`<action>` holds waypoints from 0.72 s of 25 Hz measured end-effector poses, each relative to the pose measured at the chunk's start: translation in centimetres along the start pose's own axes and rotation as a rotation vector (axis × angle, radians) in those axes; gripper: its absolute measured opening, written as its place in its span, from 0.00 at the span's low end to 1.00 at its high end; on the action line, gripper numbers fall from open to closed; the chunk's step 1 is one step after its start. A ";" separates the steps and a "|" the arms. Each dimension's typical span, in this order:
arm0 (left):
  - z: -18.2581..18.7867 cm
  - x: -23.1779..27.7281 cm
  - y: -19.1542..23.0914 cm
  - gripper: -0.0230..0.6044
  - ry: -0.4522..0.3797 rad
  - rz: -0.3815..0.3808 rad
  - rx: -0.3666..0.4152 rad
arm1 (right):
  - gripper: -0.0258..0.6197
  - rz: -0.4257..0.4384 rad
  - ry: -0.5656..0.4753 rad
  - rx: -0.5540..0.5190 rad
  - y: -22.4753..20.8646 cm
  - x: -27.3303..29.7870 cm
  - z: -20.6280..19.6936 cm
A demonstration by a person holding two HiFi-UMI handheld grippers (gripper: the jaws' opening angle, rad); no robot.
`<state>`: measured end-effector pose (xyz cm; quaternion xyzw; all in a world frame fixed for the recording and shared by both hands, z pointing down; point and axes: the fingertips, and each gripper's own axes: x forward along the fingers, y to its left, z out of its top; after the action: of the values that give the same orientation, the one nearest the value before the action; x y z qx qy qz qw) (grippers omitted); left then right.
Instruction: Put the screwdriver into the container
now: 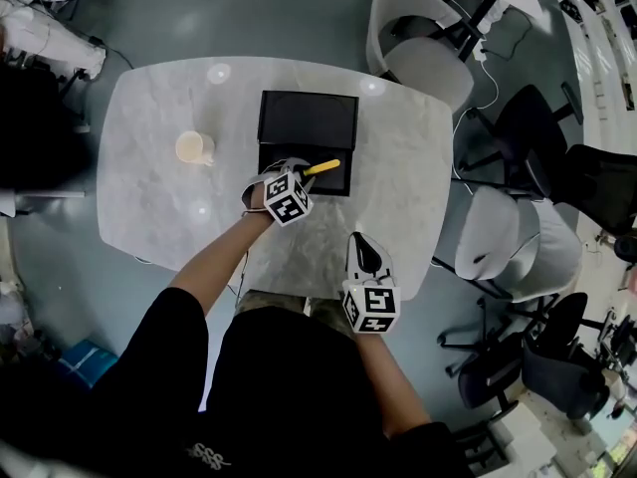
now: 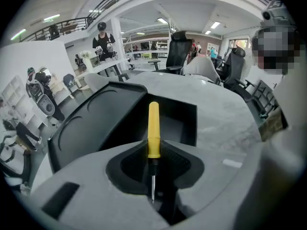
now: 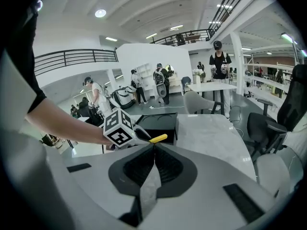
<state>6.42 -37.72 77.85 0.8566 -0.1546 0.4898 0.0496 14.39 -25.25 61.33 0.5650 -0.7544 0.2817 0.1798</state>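
A yellow-handled screwdriver (image 1: 321, 167) (image 2: 153, 126) is clamped near the base of its handle in my left gripper (image 1: 299, 174) (image 2: 153, 150); its thin metal tip points back toward the gripper's camera. The handle reaches out over the open black container (image 1: 340, 185) (image 2: 180, 123), whose lid (image 1: 309, 118) (image 2: 91, 123) lies flat behind it. My right gripper (image 1: 365, 251) (image 3: 154, 146) hovers near the table's front edge with its jaws closed together and nothing between them. In the right gripper view, the screwdriver (image 3: 158, 138) and the left gripper's marker cube (image 3: 119, 128) show in front of the container (image 3: 160, 122).
A tan cup (image 1: 194, 148) stands on the marble table (image 1: 159, 207) left of the container. White and black office chairs (image 1: 418, 38) (image 1: 518, 242) crowd the table's far and right sides. People stand at desks in the background of both gripper views.
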 end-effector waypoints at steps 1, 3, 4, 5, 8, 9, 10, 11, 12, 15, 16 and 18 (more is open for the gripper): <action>-0.2 0.5 0.0 0.17 0.008 -0.010 0.006 | 0.06 0.000 0.002 0.004 0.0 0.0 -0.1; -0.8 1.5 0.0 0.17 0.040 -0.030 0.010 | 0.06 -0.006 0.002 0.004 -0.2 0.1 0.1; -1.1 1.9 -0.1 0.17 0.056 -0.039 0.011 | 0.06 -0.011 0.000 0.005 -0.4 0.1 0.2; -1.3 2.2 -0.2 0.17 0.067 -0.044 0.011 | 0.06 -0.016 -0.002 0.005 -0.7 0.0 0.3; -1.7 2.7 0.0 0.17 0.087 -0.044 0.002 | 0.06 -0.033 -0.006 0.004 -1.5 -0.3 0.4; -1.9 2.9 0.2 0.17 0.097 -0.042 0.000 | 0.06 -0.039 -0.004 0.005 -1.8 -0.3 0.3; -2.1 3.1 0.3 0.17 0.108 -0.042 -0.002 | 0.06 -0.044 0.000 0.006 -2.1 -0.4 0.2; -2.2 3.2 0.4 0.17 0.118 -0.043 -0.004 | 0.06 -0.048 0.005 0.007 -2.3 -0.4 0.0; -2.3 3.4 0.3 0.17 0.125 -0.045 -0.004 | 0.06 -0.050 0.010 0.006 -2.5 -0.5 -0.2; -2.3 3.6 0.2 0.17 0.128 -0.042 0.004 | 0.06 -0.051 0.019 0.009 -2.6 -0.6 -0.8; -2.3 3.6 0.2 0.18 0.127 -0.043 0.002 | 0.06 -0.049 0.021 0.011 -2.5 -0.7 -1.0; -2.3 3.4 0.3 0.18 0.120 -0.043 -0.004 | 0.06 -0.045 0.026 0.012 -2.1 -1.1 -1.2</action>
<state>6.09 -38.19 81.90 0.8287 -0.1336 0.5389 0.0710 16.63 -24.15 62.06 0.5790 -0.7375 0.2894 0.1926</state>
